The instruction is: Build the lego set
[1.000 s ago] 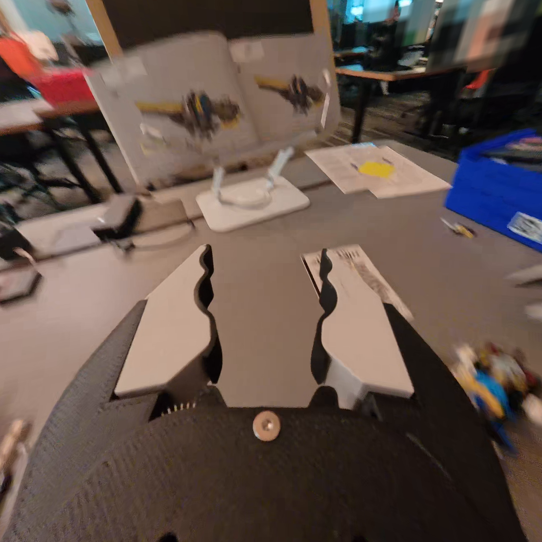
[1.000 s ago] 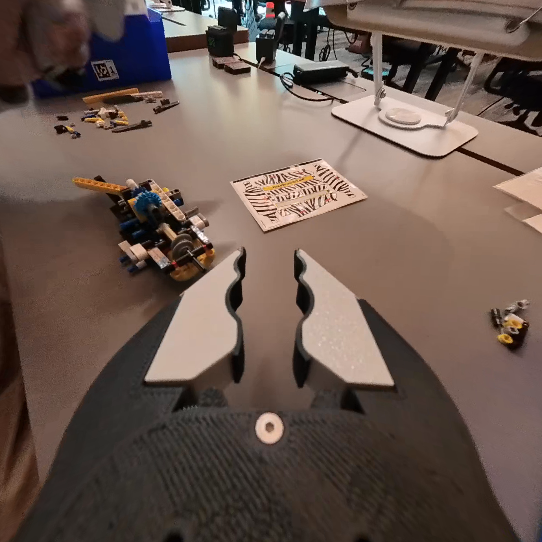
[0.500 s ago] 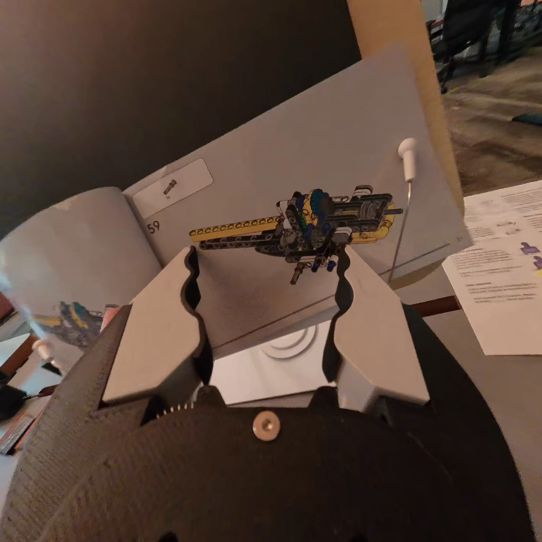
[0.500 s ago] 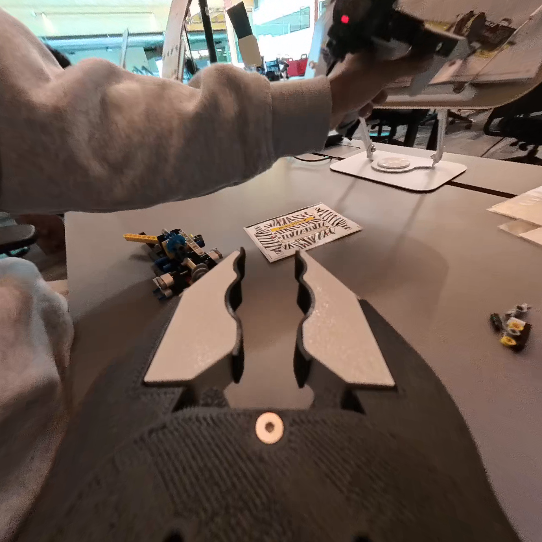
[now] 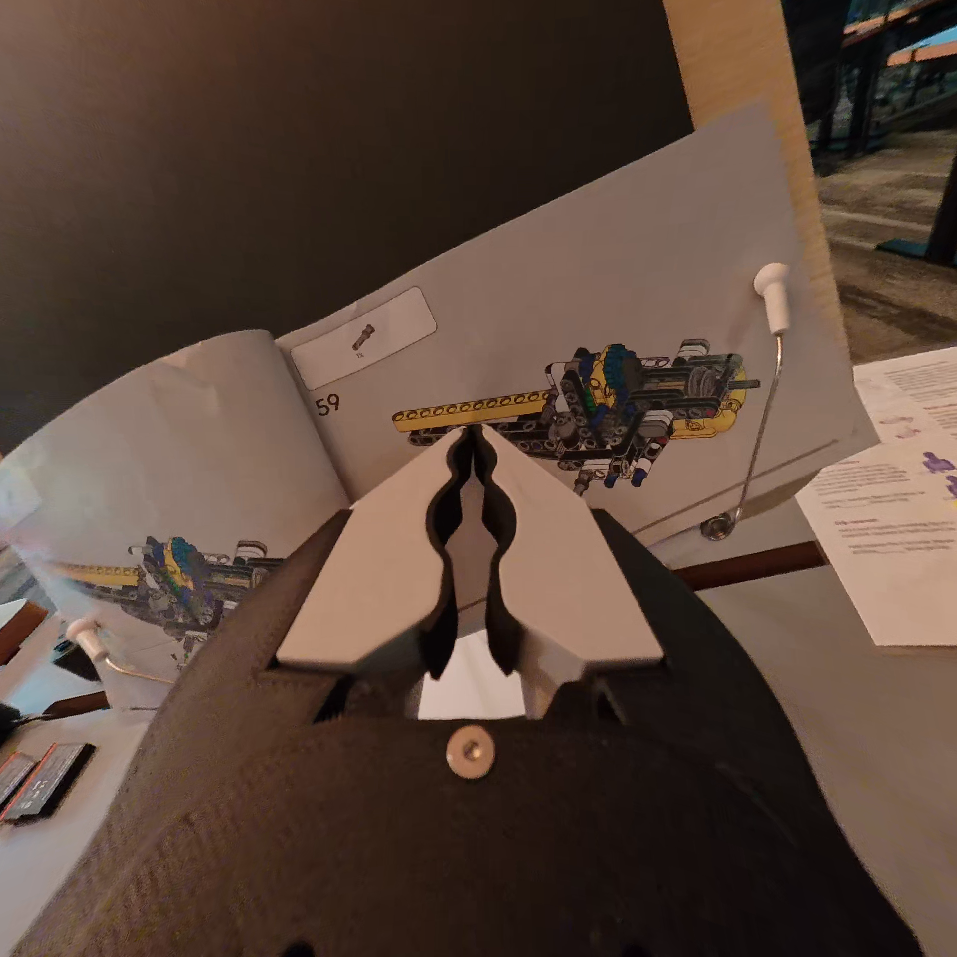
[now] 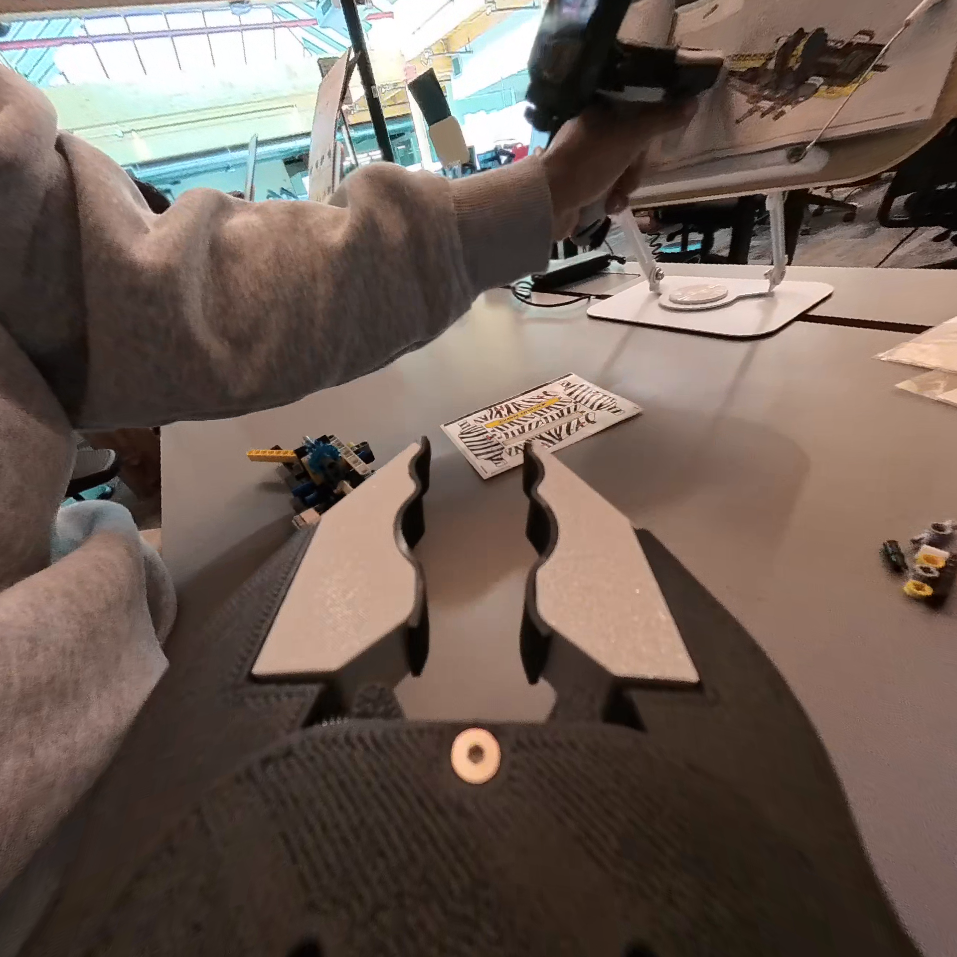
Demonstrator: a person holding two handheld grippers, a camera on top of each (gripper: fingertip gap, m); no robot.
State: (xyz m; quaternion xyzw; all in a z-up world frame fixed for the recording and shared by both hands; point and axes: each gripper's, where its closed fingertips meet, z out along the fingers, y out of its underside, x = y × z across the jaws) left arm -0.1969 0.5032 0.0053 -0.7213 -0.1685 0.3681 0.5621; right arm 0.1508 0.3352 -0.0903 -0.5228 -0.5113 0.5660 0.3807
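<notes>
pointing the left gripper (image 5: 472, 435), fingers pinched together on nothing, at the instruction booklet (image 5: 595, 331). hovering the right gripper (image 6: 475, 455), fingers spread and empty, just beside the half-built lego model (image 6: 316, 466) on the table (image 6: 725, 466). judging from the loose pieces (image 6: 924, 567) lying well apart from that model, sitting partway through the build.

Zebra-striped black-and-white sticker sheet (image 6: 541, 422)
</notes>
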